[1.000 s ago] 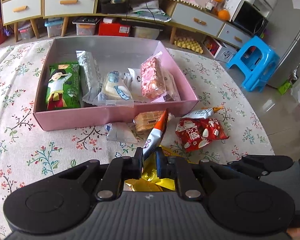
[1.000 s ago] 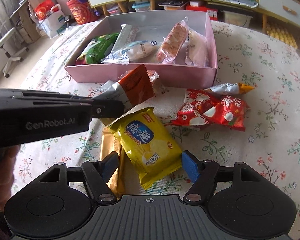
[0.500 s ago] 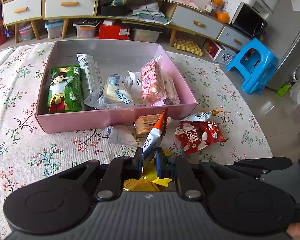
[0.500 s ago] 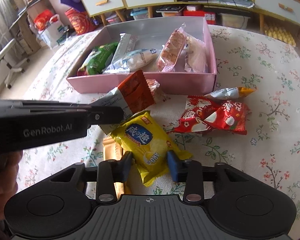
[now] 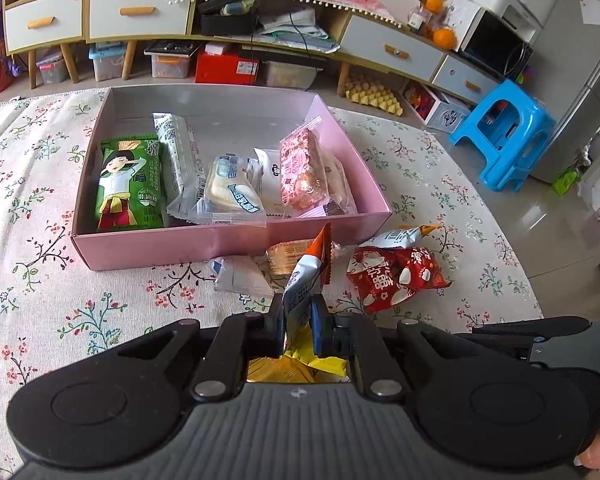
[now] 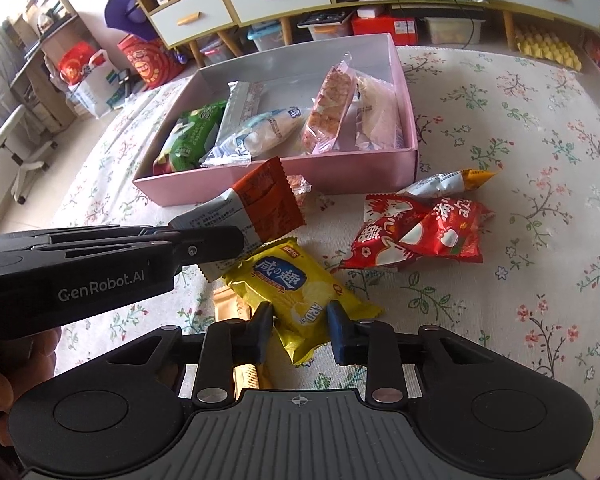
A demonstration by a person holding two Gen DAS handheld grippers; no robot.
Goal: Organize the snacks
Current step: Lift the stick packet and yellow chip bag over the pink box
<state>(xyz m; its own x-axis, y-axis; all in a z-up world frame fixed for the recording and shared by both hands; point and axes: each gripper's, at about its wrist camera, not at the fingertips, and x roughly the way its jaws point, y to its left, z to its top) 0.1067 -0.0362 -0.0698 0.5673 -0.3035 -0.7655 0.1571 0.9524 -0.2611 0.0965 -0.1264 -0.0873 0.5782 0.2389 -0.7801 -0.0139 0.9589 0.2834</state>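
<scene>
A pink box (image 5: 228,242) (image 6: 352,168) on the flowered tablecloth holds several snack packets. My left gripper (image 5: 298,322) is shut on an orange-and-white packet (image 5: 308,276) and holds it above the table in front of the box; the packet also shows in the right wrist view (image 6: 256,206), with the left gripper (image 6: 204,246) beside it. My right gripper (image 6: 300,332) is shut on the near end of a yellow packet (image 6: 296,296), lifted slightly. Red packets (image 6: 416,232) (image 5: 396,276) lie to the right.
A white-and-yellow packet (image 6: 448,182) lies by the box's front right corner. A white packet (image 5: 240,276) and a tan biscuit packet (image 5: 288,254) lie against the box front. A gold packet (image 6: 236,316) lies under the yellow one. The table edge runs at right; a blue stool (image 5: 504,136) stands beyond.
My right gripper closed from wide open onto the yellow packet and raised it a little. My left gripper lifted the orange-and-white packet slightly higher.
</scene>
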